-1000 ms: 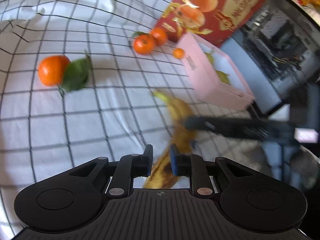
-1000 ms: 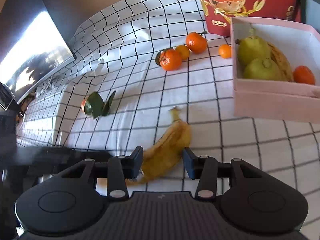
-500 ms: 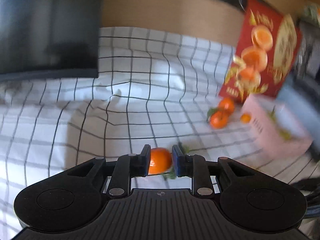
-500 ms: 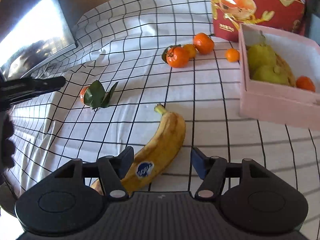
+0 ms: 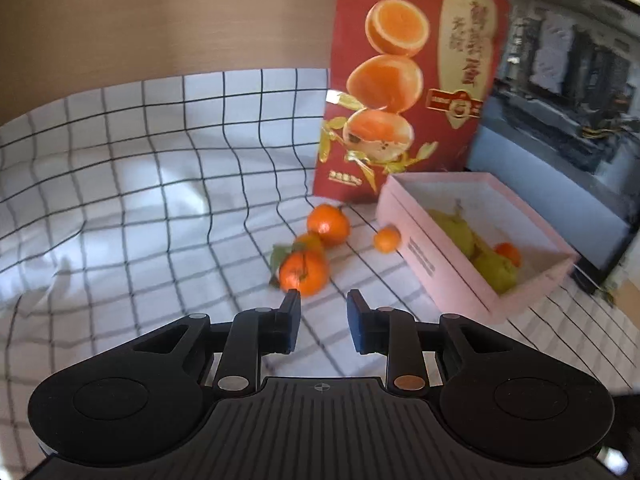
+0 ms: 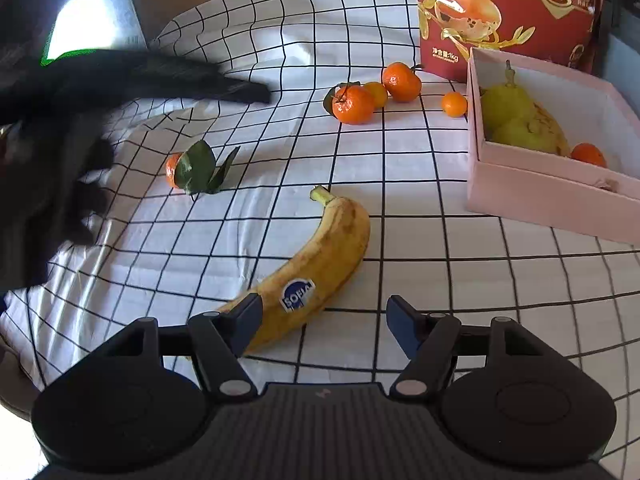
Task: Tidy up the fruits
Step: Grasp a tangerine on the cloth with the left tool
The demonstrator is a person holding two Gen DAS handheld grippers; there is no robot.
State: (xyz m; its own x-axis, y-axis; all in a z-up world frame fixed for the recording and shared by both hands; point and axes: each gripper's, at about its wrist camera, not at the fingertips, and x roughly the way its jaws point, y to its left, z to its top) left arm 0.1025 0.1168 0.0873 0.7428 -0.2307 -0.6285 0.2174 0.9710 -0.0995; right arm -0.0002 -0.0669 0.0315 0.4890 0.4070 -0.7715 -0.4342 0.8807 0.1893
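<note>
Six mandarins (image 6: pixel 353 105), one banana (image 6: pixel 320 256), two pears (image 6: pixel 506 102), one pink box (image 6: pixel 552 196), one red carton (image 6: pixel 508 12).

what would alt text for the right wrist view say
An open right gripper hovers over a banana on a checked cloth. Beyond lie loose oranges and a pink box holding pears.

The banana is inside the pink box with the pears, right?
Not quite. The banana lies on the checked cloth, outside the pink box, just ahead of the open right gripper. The pears are in the box. The right wrist view shows this.
</note>
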